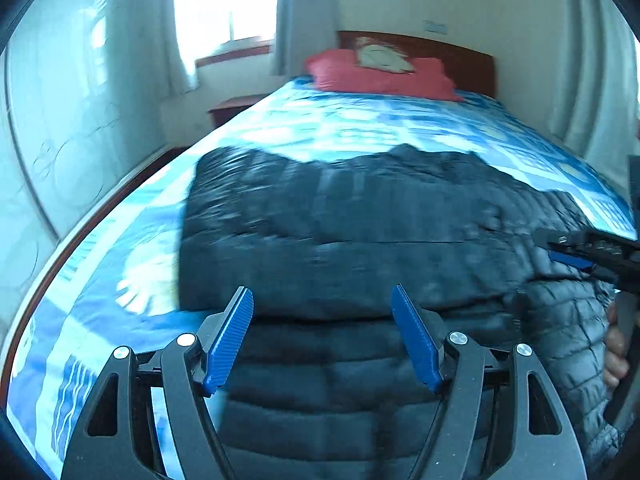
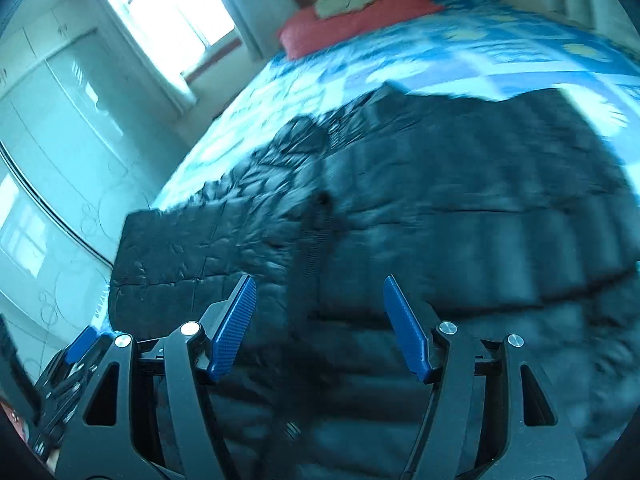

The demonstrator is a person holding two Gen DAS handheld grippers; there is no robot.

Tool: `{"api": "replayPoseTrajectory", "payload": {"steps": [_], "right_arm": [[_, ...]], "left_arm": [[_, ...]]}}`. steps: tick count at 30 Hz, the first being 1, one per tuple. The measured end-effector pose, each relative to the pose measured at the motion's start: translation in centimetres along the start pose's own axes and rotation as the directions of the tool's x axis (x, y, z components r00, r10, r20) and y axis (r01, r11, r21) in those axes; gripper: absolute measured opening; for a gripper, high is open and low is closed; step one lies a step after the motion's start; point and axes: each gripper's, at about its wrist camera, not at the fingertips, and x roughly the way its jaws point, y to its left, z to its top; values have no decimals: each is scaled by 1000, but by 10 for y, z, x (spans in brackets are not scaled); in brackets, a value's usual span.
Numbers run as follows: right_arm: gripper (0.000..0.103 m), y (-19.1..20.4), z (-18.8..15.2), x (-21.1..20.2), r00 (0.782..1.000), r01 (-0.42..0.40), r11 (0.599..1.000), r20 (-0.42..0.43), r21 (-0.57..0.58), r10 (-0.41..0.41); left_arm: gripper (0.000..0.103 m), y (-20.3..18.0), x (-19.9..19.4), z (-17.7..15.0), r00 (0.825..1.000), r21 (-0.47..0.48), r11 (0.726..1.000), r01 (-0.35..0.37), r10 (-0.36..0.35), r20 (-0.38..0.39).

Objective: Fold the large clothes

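A dark quilted puffer jacket (image 1: 360, 240) lies spread across the near half of a bed covered in a blue patterned bedspread (image 1: 360, 128), its zipper line (image 2: 316, 248) running toward twelve o'clock in the right wrist view and one sleeve (image 2: 168, 248) reaching out toward nine o'clock. The left gripper (image 1: 322, 332) hangs over the near hem with its jaws spread wide and nothing between the blue pads (image 1: 230, 340); the right gripper (image 2: 320, 328) is likewise released and empty over the jacket's near edge, just beside the zipper. Both views are blurred, so the fine lie of the fabric is hard to read. The step in hand looks like choosing the first grab for a fold. To do it well, I would pinch only the top puffy layer at an edge or at the sleeve's cuff, one gripper at each end of the piece to be moved, close firmly since the slick shell may slip, then lift just enough to clear the body and carry it over to the zipper. Further out, at twelve o'clock, a red pillow (image 1: 380, 76) rests against the dark wooden headboard (image 1: 460, 56); a bright window (image 1: 224, 4) with pale curtains stands at eleven, and a white wardrobe (image 1: 72, 100) fills nine o'clock.
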Motion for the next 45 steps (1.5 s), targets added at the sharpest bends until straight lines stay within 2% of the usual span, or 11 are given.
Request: {"api": "replayPoseTrajectory", "payload": {"steps": [1,4,6,8,17,27,32,35,38,42,45], "right_arm": [[65,5,1,12,1000,2,1000,-24,-4,-2],[36,19,-1,40,995,3,999,-95,-44,-7],[21,22,1,35,997,0,998,-71,-69,-5],[18,20,7,16,1000,7,997,-11,-80,-8],[17,-54,30,-66,965,215,974,166,-68,-201],[17,-154,27,-52,950,307,951,55,42,-309],[20,-151,30,-50,945,323,946,49,32,-324],[41,-142,34,-67,919,372,927,120,54,-376],[46,-125,36,-75,915,351,935,197,46,-353],[46,-101,30,-48,945,306,950,141,-58,-296],[47,-102,16,-5,932,361,922,26,-142,-361]], "left_arm": [[71,9,1,-1,1000,-16,1000,-9,9,-4],[71,26,1,-2,999,-27,999,-33,33,-7],[71,33,2,-2,999,-30,999,-44,44,-3],[71,38,2,-1,999,-42,998,-46,46,1],[71,31,13,14,1000,-63,998,-16,16,13],[71,8,50,25,999,-7,1000,-23,23,-27],[71,2,70,39,999,17,999,-32,33,-41],[71,-1,74,49,999,31,999,-32,33,-17],[71,-4,81,58,999,44,998,-36,36,4],[71,-9,107,58,998,69,996,-57,59,-33],[71,-6,138,49,986,81,995,-60,72,-148]]}}
